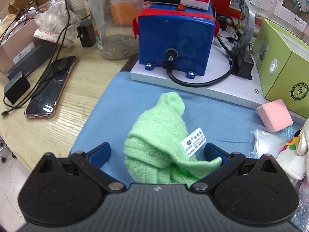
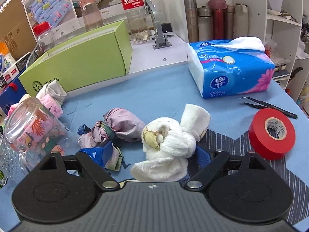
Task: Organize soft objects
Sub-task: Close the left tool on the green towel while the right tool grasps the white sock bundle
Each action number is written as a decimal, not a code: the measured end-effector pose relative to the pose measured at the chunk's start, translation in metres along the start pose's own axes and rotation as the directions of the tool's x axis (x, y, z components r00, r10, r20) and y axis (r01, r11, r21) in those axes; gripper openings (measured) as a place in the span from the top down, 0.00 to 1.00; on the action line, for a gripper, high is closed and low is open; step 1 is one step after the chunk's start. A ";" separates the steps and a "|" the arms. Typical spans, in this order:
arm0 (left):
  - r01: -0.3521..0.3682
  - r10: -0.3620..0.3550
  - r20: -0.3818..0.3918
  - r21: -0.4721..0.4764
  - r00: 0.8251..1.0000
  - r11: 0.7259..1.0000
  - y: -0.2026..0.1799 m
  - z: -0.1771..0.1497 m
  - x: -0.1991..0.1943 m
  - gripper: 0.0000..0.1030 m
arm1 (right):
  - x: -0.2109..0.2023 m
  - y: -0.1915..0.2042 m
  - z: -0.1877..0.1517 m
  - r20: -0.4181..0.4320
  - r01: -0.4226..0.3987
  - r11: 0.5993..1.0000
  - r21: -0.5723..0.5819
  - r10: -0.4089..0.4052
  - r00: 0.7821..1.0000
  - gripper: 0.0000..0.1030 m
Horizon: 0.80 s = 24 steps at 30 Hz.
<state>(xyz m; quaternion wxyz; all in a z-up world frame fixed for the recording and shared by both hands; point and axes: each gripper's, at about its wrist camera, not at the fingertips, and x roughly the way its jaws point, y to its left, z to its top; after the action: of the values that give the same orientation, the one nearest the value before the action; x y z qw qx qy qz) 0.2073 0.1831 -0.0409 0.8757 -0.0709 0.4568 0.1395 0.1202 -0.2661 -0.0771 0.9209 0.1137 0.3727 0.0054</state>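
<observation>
- My left gripper sat spread wide around the green knit cloth, which lay on the blue mat.
- My right gripper was spread around the white sock bundle.
- Glass mug at left held patterned fabric.
- Open mat ran toward the tissue pack; red tape roll lay near the right edge.

Each camera sits low on its tool and looks forward, very close over the blue mat on the counter. The left view faces the blue machine. Both views show the green box.
</observation>
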 end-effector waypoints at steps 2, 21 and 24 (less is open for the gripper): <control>0.002 -0.002 0.001 0.004 1.000 1.000 0.000 0.000 0.000 0.01 | 0.001 -0.004 0.001 0.002 -0.011 1.000 0.001 0.011 1.000 0.26; 0.049 -0.050 0.044 0.032 0.998 0.998 0.005 -0.006 -0.006 0.09 | 0.002 -0.020 -0.012 0.119 0.110 0.986 -0.127 -0.095 0.988 0.26; 0.069 -0.070 0.057 0.023 0.996 0.997 0.010 -0.007 -0.015 0.46 | -0.002 -0.019 -0.014 0.131 0.098 0.988 -0.120 -0.083 0.988 0.42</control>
<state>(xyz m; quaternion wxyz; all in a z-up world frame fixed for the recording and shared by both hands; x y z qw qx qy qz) 0.1909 0.1878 -0.0326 0.8936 -0.0735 0.4300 0.1060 0.1078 -0.2821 -0.0894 0.9472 0.0382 0.3179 -0.0200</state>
